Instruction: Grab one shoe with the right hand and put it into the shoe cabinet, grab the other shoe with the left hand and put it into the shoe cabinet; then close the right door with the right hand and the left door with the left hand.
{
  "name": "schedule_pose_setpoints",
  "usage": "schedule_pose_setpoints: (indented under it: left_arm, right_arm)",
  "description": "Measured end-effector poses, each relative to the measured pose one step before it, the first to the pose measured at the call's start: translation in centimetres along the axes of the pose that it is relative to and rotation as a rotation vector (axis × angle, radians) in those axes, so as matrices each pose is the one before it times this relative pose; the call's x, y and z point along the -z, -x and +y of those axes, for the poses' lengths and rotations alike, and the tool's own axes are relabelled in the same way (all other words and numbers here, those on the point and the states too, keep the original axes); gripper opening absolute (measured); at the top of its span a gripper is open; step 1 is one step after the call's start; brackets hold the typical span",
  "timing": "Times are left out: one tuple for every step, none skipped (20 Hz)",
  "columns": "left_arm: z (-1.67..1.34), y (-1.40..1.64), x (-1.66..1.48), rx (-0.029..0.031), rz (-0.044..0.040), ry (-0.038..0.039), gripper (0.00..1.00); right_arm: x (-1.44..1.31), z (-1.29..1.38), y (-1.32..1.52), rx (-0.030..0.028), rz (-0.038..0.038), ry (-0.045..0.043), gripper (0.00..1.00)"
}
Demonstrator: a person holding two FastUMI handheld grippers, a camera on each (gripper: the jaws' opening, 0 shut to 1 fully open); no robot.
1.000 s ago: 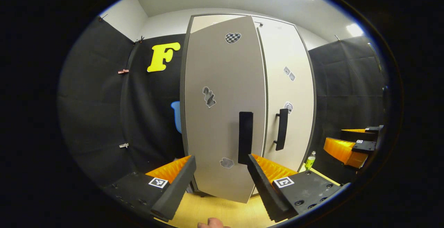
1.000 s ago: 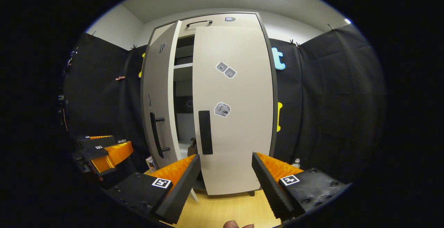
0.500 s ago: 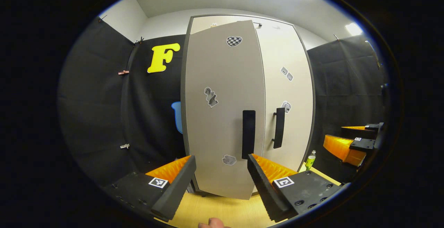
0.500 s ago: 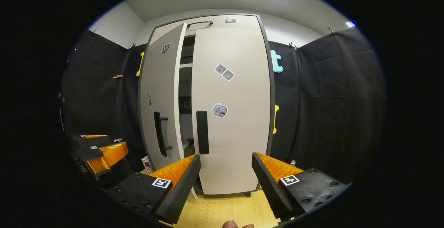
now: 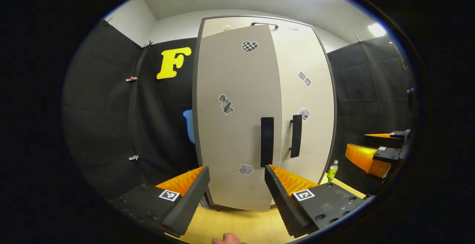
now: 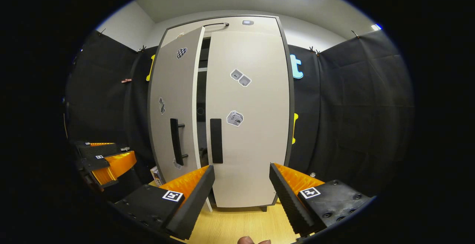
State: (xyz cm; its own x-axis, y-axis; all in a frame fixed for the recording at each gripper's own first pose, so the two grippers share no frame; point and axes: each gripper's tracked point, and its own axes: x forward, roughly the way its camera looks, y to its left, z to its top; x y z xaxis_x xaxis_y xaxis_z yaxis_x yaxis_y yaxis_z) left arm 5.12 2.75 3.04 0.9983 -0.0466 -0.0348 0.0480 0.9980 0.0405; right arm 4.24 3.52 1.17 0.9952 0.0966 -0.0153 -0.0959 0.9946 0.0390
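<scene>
The pale grey shoe cabinet (image 6: 248, 99) stands on the wooden floor (image 6: 241, 223), stickers on both doors. Its left door (image 6: 174, 103) hangs ajar, the right door (image 6: 252, 132) nearly closed. Left gripper (image 5: 237, 184) and right gripper (image 6: 241, 184) hover spread, holding nothing.

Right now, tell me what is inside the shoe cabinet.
Through the gap between the left door and right door, a shelf edge and a dark shape low down show; the doors cover everything else.
</scene>
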Motion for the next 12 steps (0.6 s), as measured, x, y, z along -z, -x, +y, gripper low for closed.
schedule_pose_setpoints:
  left_arm:
    - [-0.118, -0.03, -0.008, 0.00155, 0.0006, -0.00176, 0.95]
    - [-0.066, -0.009, 0.014, 0.0019, 0.00195, -0.0008, 0.95]
    - [-0.059, -0.061, 0.03, 0.00111, 0.00079, -0.00024, 0.95]
    - [-0.087, 0.032, 0.049, 0.00171, 0.0005, -0.0006, 0.95]
    - [-0.071, -0.072, 0.094, -0.00004, 0.00124, -0.00063, 0.95]
    - [-0.084, -0.033, 0.022, 0.00036, -0.00057, -0.00114, 0.95]
    - [-0.067, -0.051, 0.044, -0.00019, -0.00026, -0.00165, 0.95]
    - [-0.066, -0.024, -0.003, -0.00109, -0.00082, -0.00114, 0.95]
    - [-0.137, 0.03, 0.012, -0.00222, -0.00172, -0.00042, 0.95]
    - [-0.008, -0.016, -0.068, -0.00209, -0.00103, 0.0001, 0.95]
    - [-0.095, 0.03, 0.041, -0.00274, -0.00273, 0.00221, 0.95]
    - [-0.097, 0.022, -0.012, -0.00025, -0.00013, 0.00307, 0.95]
  right_arm:
    - [-0.023, -0.045, 0.0, -0.00053, 0.00027, -0.0008, 0.98]
    - [-0.041, -0.019, 0.079, 0.00037, -0.00117, 0.00175, 0.98]
    - [-0.099, -0.017, -0.008, 0.00008, -0.00197, 0.00127, 0.98]
    - [-0.1, 0.007, 0.014, -0.00048, -0.00067, -0.00102, 0.98]
    - [-0.01, 0.029, 0.02, -0.00159, -0.00035, -0.00167, 0.98]
    - [-0.016, -0.063, 0.051, 0.00147, -0.00005, 0.00047, 0.98]
    - [0.056, -0.056, -0.019, 0.00042, 0.00049, 0.00116, 0.98]
    - [0.023, -0.032, -0.023, 0.00051, 0.00029, -0.00023, 0.98]
    - [0.011, -0.057, -0.07, -0.00067, 0.00031, -0.00008, 0.98]
    - [0.095, -0.066, -0.071, -0.00007, 0.00274, 0.00062, 0.98]
    - [0.063, -0.101, -0.12, 0.0009, 0.00259, -0.00092, 0.98]
    - [0.013, -0.085, -0.007, 0.00032, -0.00037, -0.0021, 0.98]
